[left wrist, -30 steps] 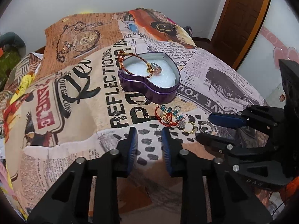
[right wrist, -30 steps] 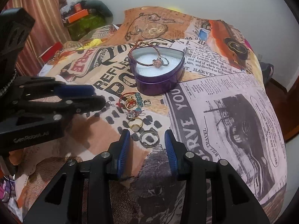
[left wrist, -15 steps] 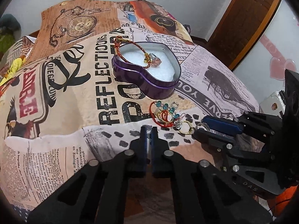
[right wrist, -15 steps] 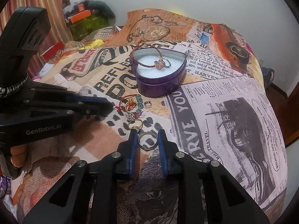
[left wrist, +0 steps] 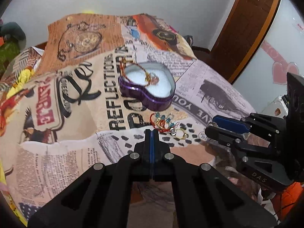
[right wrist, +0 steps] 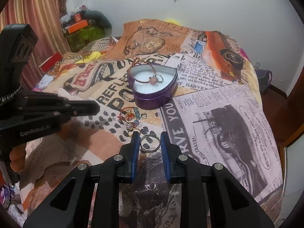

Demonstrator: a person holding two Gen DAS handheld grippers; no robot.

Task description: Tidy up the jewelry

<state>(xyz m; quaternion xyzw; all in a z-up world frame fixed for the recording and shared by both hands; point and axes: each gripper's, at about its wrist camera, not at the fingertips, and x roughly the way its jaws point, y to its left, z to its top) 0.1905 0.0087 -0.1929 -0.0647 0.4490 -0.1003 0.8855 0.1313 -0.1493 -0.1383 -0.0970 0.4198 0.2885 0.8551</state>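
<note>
Jewelry is being gathered: a silver ring [right wrist: 150,142] is clamped between the right gripper [right wrist: 149,144] pads, just closed on it for lifting toward the purple heart tin [right wrist: 154,93]. Nearby, the left gripper [left wrist: 152,138] is kept shut and empty beside the loose pile [left wrist: 167,124].
</note>
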